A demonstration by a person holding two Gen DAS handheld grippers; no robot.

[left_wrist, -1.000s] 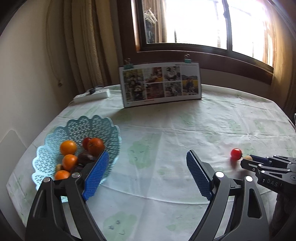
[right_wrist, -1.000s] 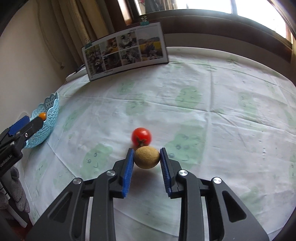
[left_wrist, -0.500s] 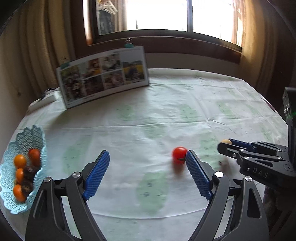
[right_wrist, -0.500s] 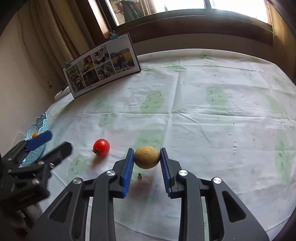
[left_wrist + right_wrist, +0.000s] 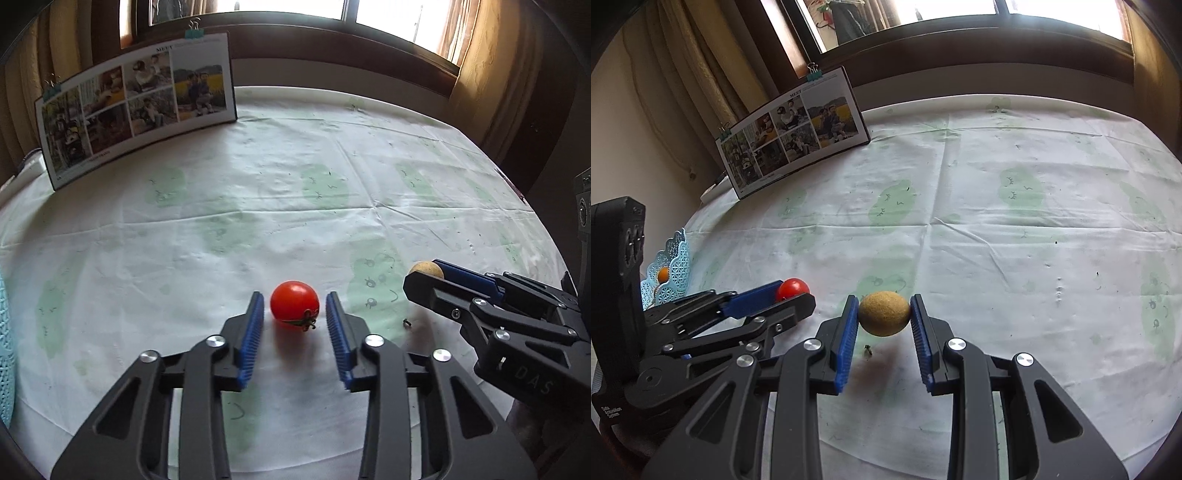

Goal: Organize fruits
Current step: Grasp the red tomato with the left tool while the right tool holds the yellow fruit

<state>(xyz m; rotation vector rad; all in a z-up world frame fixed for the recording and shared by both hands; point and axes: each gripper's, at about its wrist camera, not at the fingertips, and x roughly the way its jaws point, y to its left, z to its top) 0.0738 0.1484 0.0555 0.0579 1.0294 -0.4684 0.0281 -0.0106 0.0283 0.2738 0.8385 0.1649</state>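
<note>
A small red tomato (image 5: 294, 303) lies on the tablecloth between the blue pads of my left gripper (image 5: 294, 297). A narrow gap shows on each side of it, so the jaws stand open around it. My right gripper (image 5: 884, 301) is shut on a round brown kiwi-like fruit (image 5: 884, 313), held just above the cloth over its shadow. In the left wrist view that fruit (image 5: 424, 270) peeks out at the right gripper's tip. The right wrist view shows the tomato (image 5: 792, 289) at the left gripper's tips. The blue lattice basket (image 5: 670, 266) stands at the far left with an orange (image 5: 663, 274) in it.
A photo board (image 5: 136, 107) held by clips stands at the back left of the round table (image 5: 369, 166), below a window. A tiny dark stem piece (image 5: 867, 350) lies on the cloth under the held fruit. The basket's rim (image 5: 5, 350) shows at the left edge.
My left gripper swung right, away from the basket, reached the tomato and narrowed its jaws around it. The right gripper kept the brown fruit and moved it a little right of the tomato.
</note>
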